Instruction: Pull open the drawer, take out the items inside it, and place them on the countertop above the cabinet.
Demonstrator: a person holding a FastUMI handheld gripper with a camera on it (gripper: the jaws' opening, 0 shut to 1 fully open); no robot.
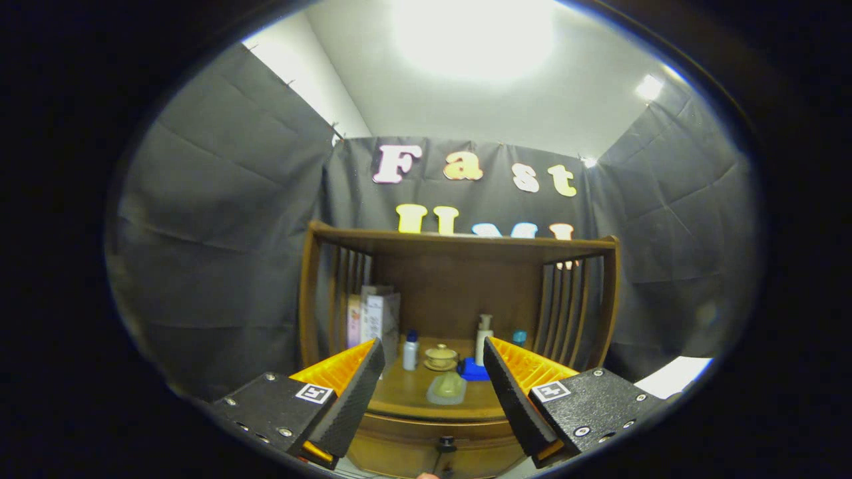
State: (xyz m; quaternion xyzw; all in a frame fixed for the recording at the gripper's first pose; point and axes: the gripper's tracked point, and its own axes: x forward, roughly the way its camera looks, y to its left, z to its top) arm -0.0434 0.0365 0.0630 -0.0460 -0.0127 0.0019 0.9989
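On countertop (413,399) under shelf: boxes (373,319), print too small to read | 1 small bottle (411,350), 1 lidded cup on saucer (440,358), 1 pump bottle (483,338), 1 blue item (474,369), 1 pale flat item (446,388) | below: drawer (426,452) closed, 1 dark knob (445,442) | gripper (432,372) fingers spread wide, holding nothing

Drawer (432,447) front cut off low between the fingers; whether it sits shut or slightly out cannot be told, and nothing of its inside shows. Gripper (434,372) fingers spread wide with nothing between them, hiding both front corners of the countertop (413,402) and part of a blue item (474,370). Boxes (373,318) at back left too blurred to identify; small blue thing (519,337) at back right half hidden, too small to name.
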